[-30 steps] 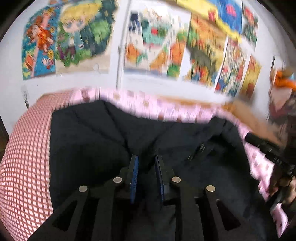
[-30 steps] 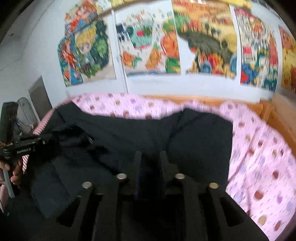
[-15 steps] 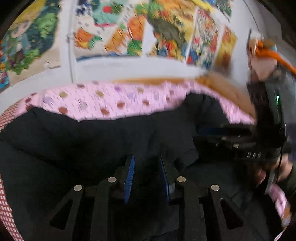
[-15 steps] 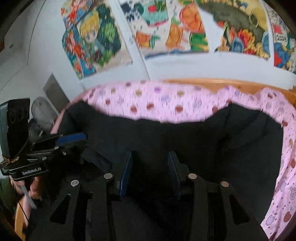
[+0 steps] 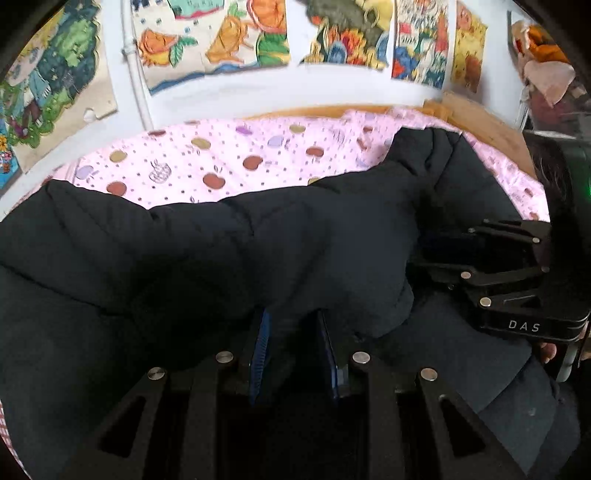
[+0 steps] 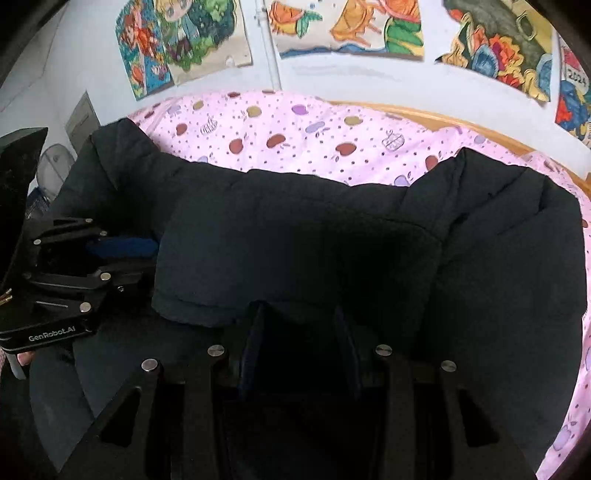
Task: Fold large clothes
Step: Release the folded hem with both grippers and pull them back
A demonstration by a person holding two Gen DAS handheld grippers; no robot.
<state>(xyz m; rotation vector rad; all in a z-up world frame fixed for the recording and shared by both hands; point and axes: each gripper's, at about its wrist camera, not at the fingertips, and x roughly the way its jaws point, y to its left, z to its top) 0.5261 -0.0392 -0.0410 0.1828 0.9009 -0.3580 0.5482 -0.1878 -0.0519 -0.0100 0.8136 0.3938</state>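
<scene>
A large black padded jacket [image 5: 258, 251] lies across the pink bed, folded over on itself; it also fills the right wrist view [image 6: 332, 240]. My left gripper [image 5: 293, 325] has its blue pads apart, with the jacket's folded edge draped over the fingertips. It also shows at the left of the right wrist view [image 6: 125, 247]. My right gripper [image 6: 299, 317] stands wider open, its tips under the folded hem. It shows at the right of the left wrist view [image 5: 443, 243], beside the jacket.
A pink sheet with apple prints [image 5: 221, 162] covers the bed behind the jacket. A wooden bed frame [image 6: 480, 129] runs along the white wall with colourful posters [image 6: 351, 26]. A fan [image 6: 51, 162] stands at far left.
Both grippers swung toward each other, carrying the jacket's near part over onto itself. Their jaws have widened since a second ago, the right most.
</scene>
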